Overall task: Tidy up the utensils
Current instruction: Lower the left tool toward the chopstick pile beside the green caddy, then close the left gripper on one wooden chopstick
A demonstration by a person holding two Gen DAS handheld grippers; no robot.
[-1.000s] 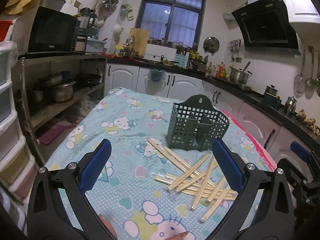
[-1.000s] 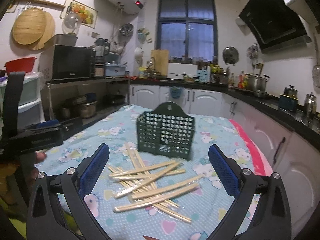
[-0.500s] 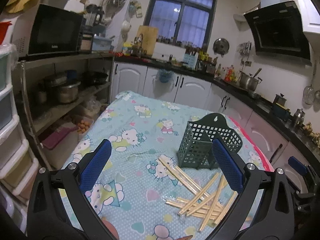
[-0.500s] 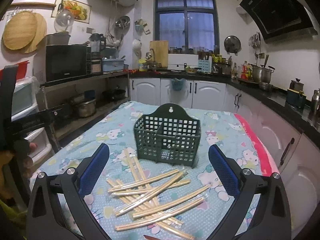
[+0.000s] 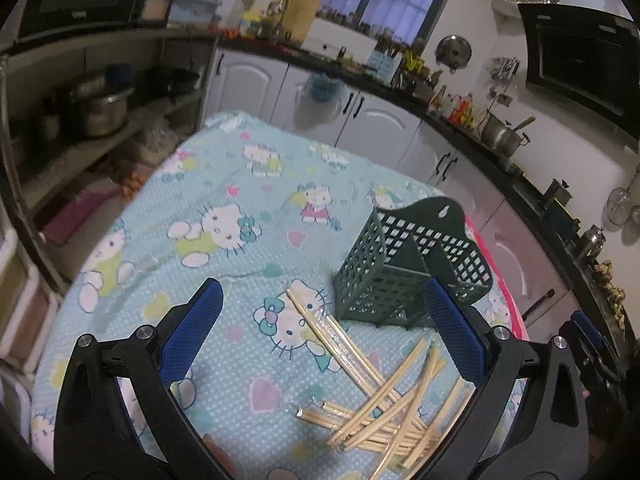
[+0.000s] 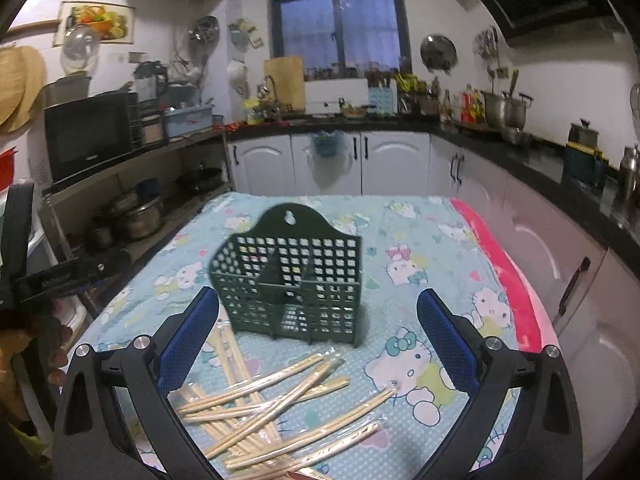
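Blue-padded left fingers (image 5: 452, 336) and right fingers (image 6: 446, 340) hover spread wide above chopsticks (image 6: 276, 400).

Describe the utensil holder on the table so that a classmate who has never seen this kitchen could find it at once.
Start at the table with the pale blue cartoon-cat cloth. Near its middle stands the utensil holder, just behind a loose pile of wrapped chopsticks. It is the only upright thing there: a dark green plastic grid basket with a rounded hanging tab.

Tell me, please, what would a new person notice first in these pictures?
First, the pile of chopsticks lying crossed on the cartoon-cat tablecloth, between the open right gripper fingers. Just behind stands the empty dark green utensil basket, upright. The left gripper is open too.
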